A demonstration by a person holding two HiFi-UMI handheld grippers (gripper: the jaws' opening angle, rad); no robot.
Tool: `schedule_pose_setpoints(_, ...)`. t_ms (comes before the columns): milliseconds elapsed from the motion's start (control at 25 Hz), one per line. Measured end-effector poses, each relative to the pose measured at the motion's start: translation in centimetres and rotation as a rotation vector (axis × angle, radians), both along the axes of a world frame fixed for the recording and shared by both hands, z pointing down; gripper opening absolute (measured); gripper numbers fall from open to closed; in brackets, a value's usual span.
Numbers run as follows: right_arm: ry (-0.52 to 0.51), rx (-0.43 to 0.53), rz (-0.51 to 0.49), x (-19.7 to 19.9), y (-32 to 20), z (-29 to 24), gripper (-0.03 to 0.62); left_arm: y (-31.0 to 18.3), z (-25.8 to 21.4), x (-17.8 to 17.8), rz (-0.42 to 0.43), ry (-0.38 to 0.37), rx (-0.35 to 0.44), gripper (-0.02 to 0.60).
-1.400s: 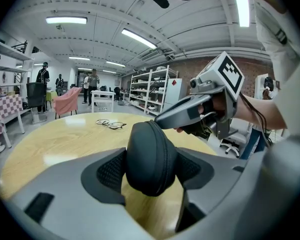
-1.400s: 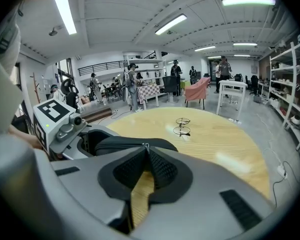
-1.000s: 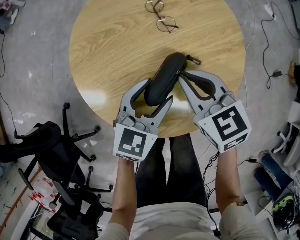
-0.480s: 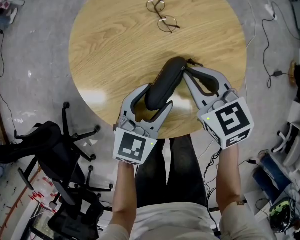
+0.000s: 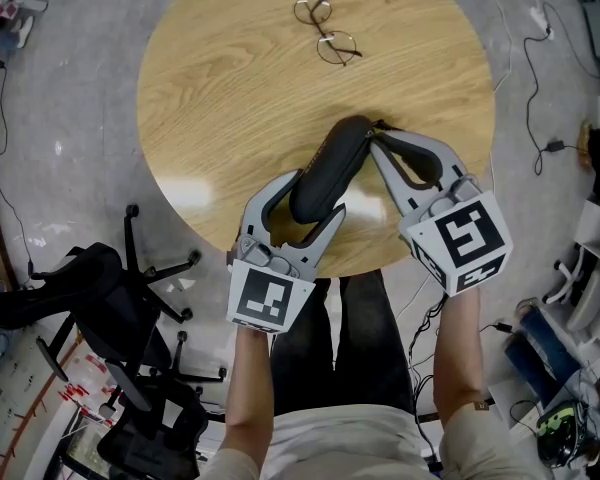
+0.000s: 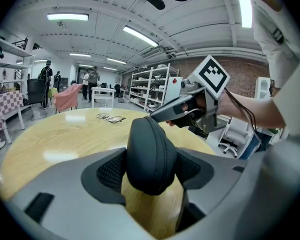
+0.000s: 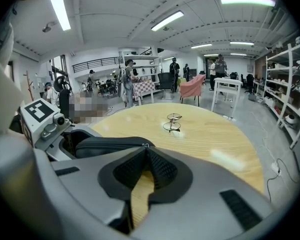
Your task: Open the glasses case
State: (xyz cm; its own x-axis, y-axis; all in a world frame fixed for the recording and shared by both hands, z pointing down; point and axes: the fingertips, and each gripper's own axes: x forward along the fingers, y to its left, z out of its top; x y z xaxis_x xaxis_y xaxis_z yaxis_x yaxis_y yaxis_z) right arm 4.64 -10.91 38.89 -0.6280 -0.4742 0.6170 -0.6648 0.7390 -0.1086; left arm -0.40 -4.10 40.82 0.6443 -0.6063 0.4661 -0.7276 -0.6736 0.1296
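Two grips on the glasses case [image 5: 332,160] — left gripper [image 5: 320,190] jaws clamp its body, right gripper [image 5: 377,140] jaws pinch its zip-pull [image 7: 143,145].

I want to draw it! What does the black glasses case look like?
The glasses case is black, long and rounded, with a matte, fabric-like shell. A zipper runs round its edge and is zipped shut. The left tool clamps its near end, holding it over the wooden table. The right tool is pinched shut at its far end, on what looks like the zipper pull.
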Motion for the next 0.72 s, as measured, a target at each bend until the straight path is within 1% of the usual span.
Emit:
schedule_pose_setpoints(160,0.016,-0.008,0.003,0.2,-0.1,0.2,0.04,0.1,0.0,-0.1,0.004,-0.003,-0.005,0.304)
schedule_pose_setpoints(440,0.077,-0.008,0.008,0.6,-0.8,1.1,0.04,0.2,0.0,-0.1,0.009,-0.016,-0.004,0.304)
schedule_pose_setpoints(600,0.081,-0.016,0.003,0.6,-0.8,1.5,0.04,0.5,0.1,-0.2,0.004,0.001,-0.005,0.304)
schedule_pose_setpoints(720,0.083,-0.025,0.009,0.7,-1.0,1.8,0.04,0.5,0.0,-0.3,0.006,-0.012,-0.007,0.304)
